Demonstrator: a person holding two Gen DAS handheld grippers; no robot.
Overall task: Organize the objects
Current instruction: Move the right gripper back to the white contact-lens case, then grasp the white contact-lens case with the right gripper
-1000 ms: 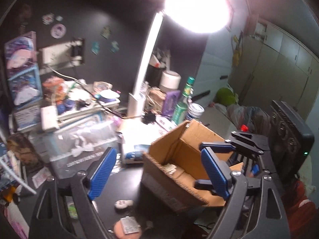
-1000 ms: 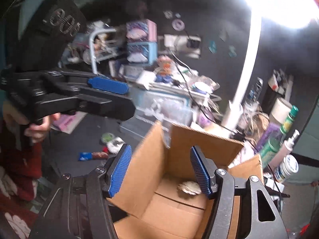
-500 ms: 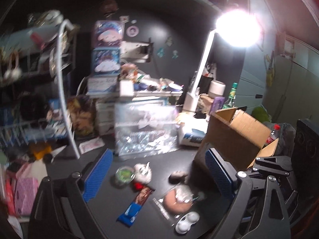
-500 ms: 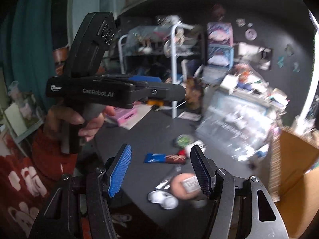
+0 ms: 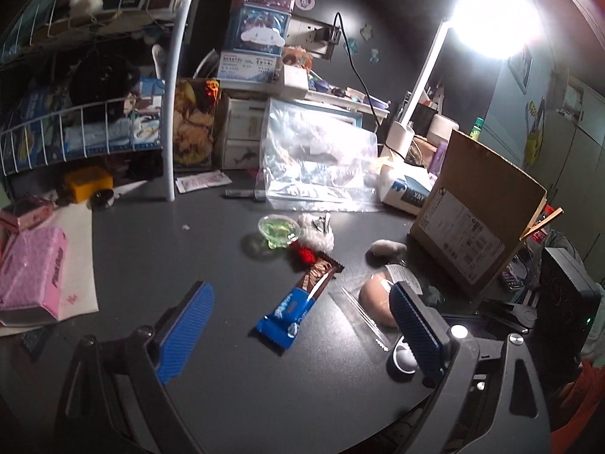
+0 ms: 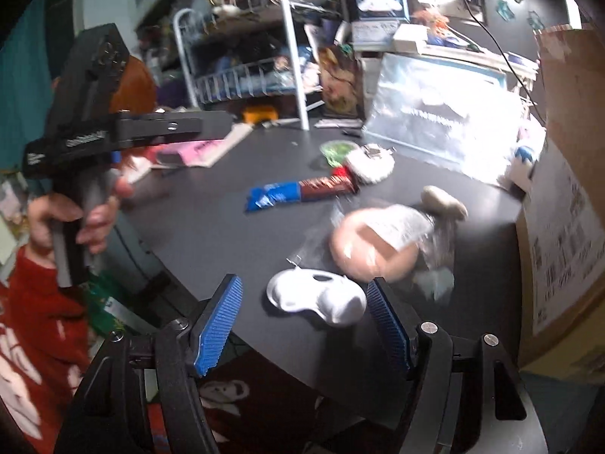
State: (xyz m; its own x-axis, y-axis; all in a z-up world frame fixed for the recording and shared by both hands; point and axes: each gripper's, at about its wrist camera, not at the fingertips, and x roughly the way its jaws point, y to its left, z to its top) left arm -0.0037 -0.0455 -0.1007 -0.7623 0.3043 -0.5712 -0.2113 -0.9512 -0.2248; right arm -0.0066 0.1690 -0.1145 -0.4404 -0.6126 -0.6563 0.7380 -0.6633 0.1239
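Note:
Small objects lie on the dark table: a blue and brown snack bar (image 5: 300, 300) (image 6: 298, 189), a green jelly cup (image 5: 279, 230) (image 6: 337, 150), a white fluffy thing (image 5: 317, 231) (image 6: 368, 164), a peach round pack (image 5: 376, 300) (image 6: 372, 247), a white contact lens case (image 6: 319, 299) (image 5: 402, 355) and a grey pebble-like thing (image 5: 385, 247) (image 6: 444, 202). An open cardboard box (image 5: 476, 212) (image 6: 563, 174) stands at the right. My left gripper (image 5: 298, 336) is open above the snack bar. My right gripper (image 6: 302, 329) is open, with the lens case between its fingers' line.
A clear plastic bag (image 5: 317, 166), a wire rack (image 5: 87, 132), stacked drawers (image 5: 257, 49) and a bright desk lamp (image 5: 487, 22) crowd the back. A pink tissue pack (image 5: 32, 272) lies at the left. The table's front edge (image 6: 245, 340) is close below my right gripper.
Both grippers have swung left, away from the box's inside, and now face the loose objects on the table. The right gripper has come down close to the lens case.

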